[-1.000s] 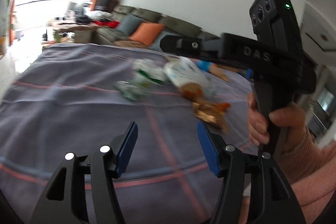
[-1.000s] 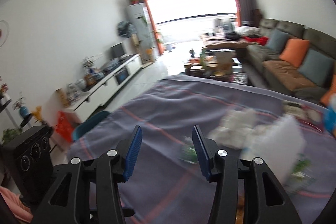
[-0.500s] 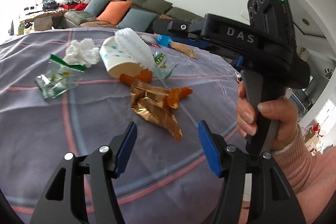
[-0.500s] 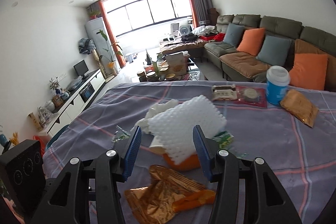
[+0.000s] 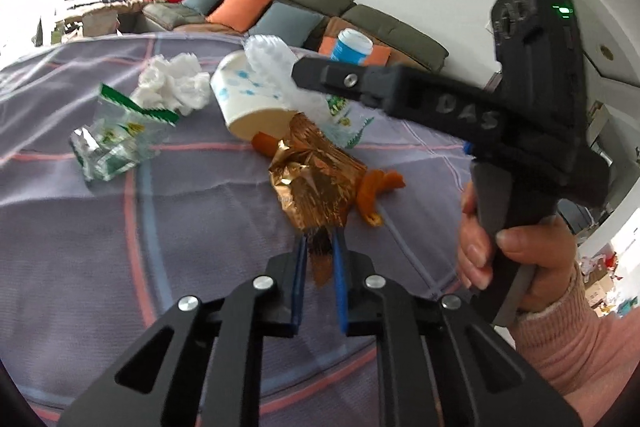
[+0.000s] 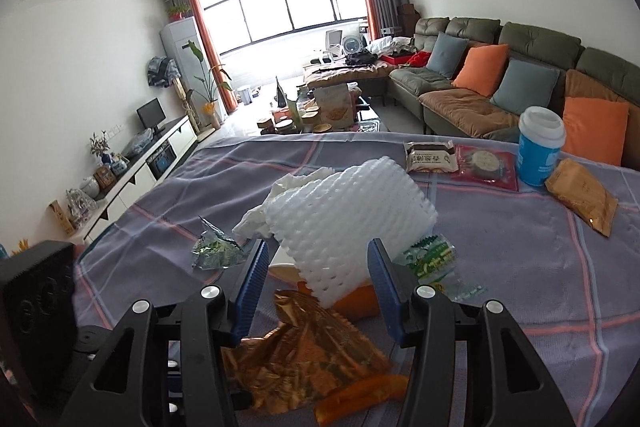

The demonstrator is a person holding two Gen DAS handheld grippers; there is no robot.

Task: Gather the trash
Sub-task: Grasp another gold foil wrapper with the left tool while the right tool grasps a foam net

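So the left gripper has clamped down on the near tail of the gold wrapper, jaws nearly together with just a pinch of foil between the pads. Makes sense to grab it by the loose end, since that's the bit sticking out toward the person and the rest is crumpled under the pile. From the wrapper, the paper cup lies tipped on its side at about 11 o'clock, mouth facing the camera, with the foam net stuffed on top of it, and orange peel sits touching the wrapper at 3 o'clock. Tissue and a green packet are further out at 10 o'clock, near each other on the cloth. The right gripper is about half open with nothing in it, and its pads frame the foam net in its own view, so I'd guess that's its pick, light stuff that squashes easily. Not touching yet as far as I can tell. The blue cup and snack packs at the far edge stand upright and tidy, probably not trash. No bin in either view, so where it all goes I can't say.
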